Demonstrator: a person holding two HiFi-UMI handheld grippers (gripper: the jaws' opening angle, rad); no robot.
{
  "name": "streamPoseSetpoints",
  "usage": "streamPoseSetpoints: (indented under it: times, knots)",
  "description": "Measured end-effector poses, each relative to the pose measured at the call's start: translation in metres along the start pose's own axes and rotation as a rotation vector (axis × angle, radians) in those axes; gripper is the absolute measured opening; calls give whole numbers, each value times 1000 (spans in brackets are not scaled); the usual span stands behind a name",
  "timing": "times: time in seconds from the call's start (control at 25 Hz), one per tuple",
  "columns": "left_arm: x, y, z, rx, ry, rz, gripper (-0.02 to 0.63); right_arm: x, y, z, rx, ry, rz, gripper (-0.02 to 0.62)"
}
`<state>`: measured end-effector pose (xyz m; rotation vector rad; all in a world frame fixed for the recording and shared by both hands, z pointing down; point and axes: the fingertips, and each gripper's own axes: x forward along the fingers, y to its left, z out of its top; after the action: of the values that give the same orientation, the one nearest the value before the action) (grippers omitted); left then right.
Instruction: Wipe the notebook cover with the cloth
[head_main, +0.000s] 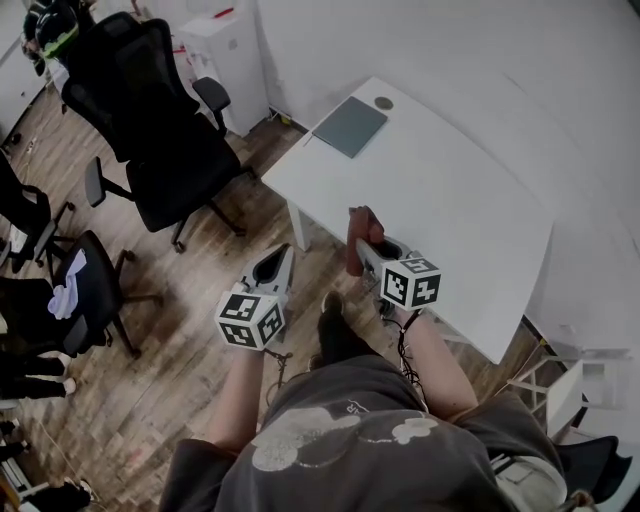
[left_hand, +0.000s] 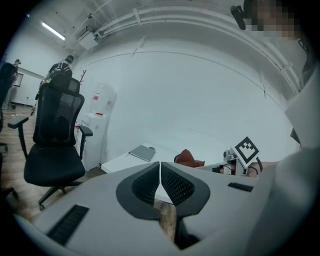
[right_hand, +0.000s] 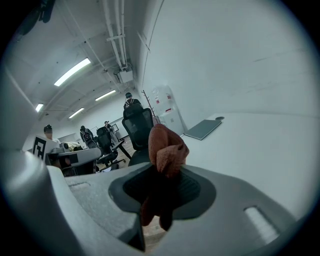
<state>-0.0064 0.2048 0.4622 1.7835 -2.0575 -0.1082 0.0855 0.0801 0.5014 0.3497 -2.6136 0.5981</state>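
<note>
At the left of the head view, we note a black chair (head_main: 165, 130) standing on the wood floor (head_main: 190, 350), apart from the table (head_main: 460, 200). Next comes the left gripper (head_main: 273, 264), held over the floor beside the table's near corner. Its own view shows the jaws pressed together with nothing between them. The notebook (head_main: 349, 126) lies flat and closed near the table's far corner, grey cover up, well apart from both grippers. Further right, the right gripper (head_main: 366, 248) is held at the table's near edge. We find its jaws clamped on the brown cloth (head_main: 362, 228), which bunches above the jaw tips and hangs in a fold below them. The cloth is not touching the notebook.
</note>
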Motion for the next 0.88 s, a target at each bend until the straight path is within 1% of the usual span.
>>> streamPoseSetpoints:
  times: [0.32, 0.48, 0.68, 0.88]
  knots:
    - [90, 20, 27, 9, 37, -35, 6, 45, -67, 48, 38, -19, -33, 104]
    - [130, 25, 39, 27, 54, -43, 6, 59, -99, 67, 67, -35, -39, 106]
    - [170, 25, 53, 48, 69, -48, 8, 71, -132, 84, 95, -43, -43, 104]
    - [199, 29, 59, 47, 90, -38, 6, 84, -154, 99, 119, -52, -18, 104]
